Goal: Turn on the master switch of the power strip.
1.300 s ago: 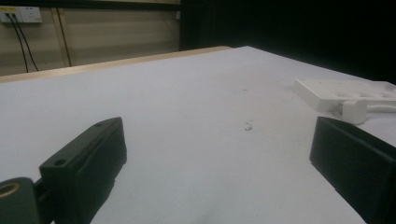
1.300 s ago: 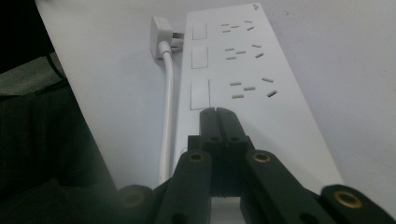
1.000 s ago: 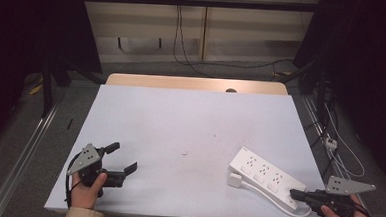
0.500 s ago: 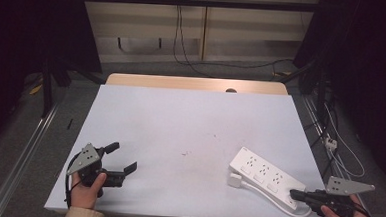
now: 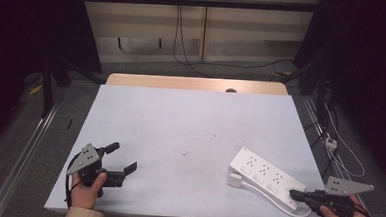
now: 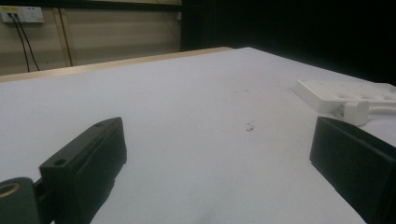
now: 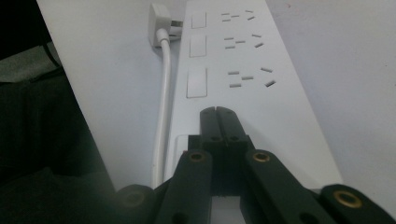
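White power strip (image 5: 270, 176) lies at the table's (image 5: 190, 118) near right corner; my right gripper (image 7: 218, 112), jaws clenched together, rests on its near end, seemingly poised to press a switch. My left gripper (image 5: 121, 157) waits released, well apart.

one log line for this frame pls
left claw: open, empty, on table | right claw: shut, tips over power strip near end | plug: beside strip

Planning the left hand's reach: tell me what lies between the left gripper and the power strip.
Nothing visible. Bare white table runs from the open left gripper to the power strip; only a faint smudge marks it.
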`<state>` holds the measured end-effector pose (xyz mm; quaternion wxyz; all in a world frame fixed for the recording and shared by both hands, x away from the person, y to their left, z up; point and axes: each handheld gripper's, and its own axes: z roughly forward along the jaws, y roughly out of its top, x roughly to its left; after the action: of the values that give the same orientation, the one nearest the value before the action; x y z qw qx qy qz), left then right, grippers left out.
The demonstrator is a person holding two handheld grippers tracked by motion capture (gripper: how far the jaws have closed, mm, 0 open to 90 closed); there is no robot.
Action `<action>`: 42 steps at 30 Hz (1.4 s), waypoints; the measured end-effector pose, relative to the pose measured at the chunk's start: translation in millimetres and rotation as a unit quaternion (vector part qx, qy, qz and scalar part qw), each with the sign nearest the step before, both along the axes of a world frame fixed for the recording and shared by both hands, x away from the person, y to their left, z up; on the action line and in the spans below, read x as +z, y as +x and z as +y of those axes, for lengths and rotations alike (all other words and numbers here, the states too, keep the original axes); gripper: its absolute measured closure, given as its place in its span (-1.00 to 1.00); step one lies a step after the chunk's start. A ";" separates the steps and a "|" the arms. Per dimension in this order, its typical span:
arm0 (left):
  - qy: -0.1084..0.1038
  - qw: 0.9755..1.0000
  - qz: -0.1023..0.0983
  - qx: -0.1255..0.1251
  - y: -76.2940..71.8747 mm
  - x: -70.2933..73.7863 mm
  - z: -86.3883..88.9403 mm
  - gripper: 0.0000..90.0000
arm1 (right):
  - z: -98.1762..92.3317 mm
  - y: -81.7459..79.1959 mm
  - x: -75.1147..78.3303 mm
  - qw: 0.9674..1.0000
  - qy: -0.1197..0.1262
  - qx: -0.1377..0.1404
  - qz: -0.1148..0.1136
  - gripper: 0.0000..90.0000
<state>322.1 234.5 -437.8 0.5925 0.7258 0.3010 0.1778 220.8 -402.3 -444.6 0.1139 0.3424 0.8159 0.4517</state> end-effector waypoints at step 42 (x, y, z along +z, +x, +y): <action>-0.003 1.000 0.000 0.002 -0.3 0.2 0.5 -0.92 | 10.1 2.8 2.2 1.000 0.002 -0.008 -0.008 1.00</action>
<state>321.8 235.1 -437.6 0.5940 0.7237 0.3030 0.1780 223.7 -392.2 -442.4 0.1233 0.3461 0.8110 0.4553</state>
